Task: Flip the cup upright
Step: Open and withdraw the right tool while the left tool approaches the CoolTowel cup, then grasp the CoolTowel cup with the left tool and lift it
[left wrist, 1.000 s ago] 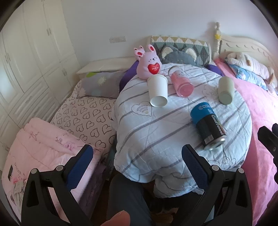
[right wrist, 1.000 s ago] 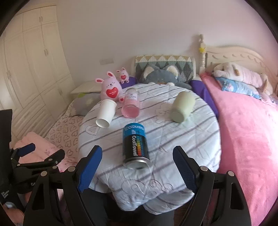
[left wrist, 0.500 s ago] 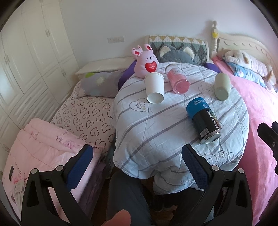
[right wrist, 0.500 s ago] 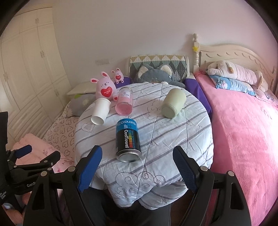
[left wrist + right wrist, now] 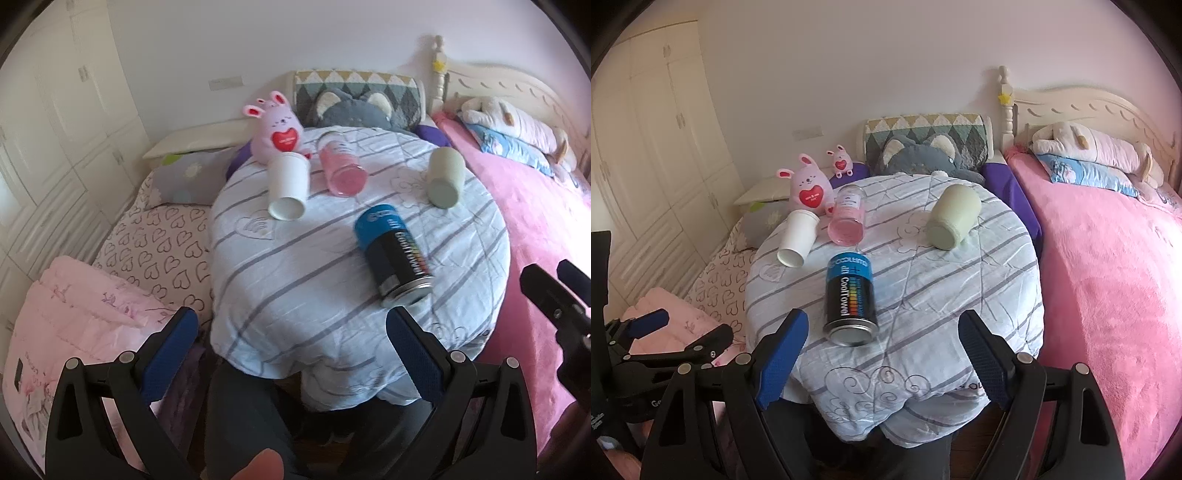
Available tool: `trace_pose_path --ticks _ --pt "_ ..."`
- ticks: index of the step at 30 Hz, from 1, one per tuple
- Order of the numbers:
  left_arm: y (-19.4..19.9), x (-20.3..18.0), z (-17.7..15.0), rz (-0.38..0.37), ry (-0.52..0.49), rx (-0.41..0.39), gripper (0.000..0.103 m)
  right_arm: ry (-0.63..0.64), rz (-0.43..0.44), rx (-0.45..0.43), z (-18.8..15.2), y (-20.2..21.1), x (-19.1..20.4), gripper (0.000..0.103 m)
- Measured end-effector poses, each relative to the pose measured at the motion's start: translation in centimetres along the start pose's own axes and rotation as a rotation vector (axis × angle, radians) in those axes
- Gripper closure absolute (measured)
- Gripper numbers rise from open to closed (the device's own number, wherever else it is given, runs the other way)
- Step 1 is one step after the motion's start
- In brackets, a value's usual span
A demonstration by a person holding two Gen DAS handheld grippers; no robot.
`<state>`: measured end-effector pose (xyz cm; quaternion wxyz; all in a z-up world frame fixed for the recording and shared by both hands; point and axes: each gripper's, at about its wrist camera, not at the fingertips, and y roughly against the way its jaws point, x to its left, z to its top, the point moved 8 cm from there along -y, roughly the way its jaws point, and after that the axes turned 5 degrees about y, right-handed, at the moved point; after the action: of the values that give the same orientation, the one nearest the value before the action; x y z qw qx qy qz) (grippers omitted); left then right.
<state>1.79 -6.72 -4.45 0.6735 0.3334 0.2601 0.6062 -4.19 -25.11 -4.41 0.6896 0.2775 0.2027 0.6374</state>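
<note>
Both claws [image 5: 291, 338] [image 5: 882, 347] agape (empty)

I see soft, even daylight in both views, with no harsh glare. The white built-in wardrobe doors [image 5: 55, 122] look washed out at the left. The fisheye bends the cream carved headboard [image 5: 1108, 107] and darkens the corners. The left view is slightly blurred; the black-and-blue lettered can [image 5: 850, 299] reads sharper on the right.

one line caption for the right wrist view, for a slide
Open right gripper faces a covered round table where a white cup, pink jar, green mug and black can lie tipped over.
</note>
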Motion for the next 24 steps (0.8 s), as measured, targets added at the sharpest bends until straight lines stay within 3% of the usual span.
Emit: trace_pose_path --ticks 6,13,24 --pt "-1.9 -3.7 0.9 -0.036 0.001 0.058 0.000 -0.041 0.005 0.009 0.0 -0.8 -3.2 0.018" --pt "-5.9 -6.3 1.5 -0.045 0.091 0.167 0.000 -0.096 0.007 0.038 0.1 -3.0 -7.5 0.018" --pt "-11.9 -8.6 2.2 -0.024 0.177 0.308 0.000 -0.099 0.062 0.102 1.0 -8.0 -9.8 0.018"
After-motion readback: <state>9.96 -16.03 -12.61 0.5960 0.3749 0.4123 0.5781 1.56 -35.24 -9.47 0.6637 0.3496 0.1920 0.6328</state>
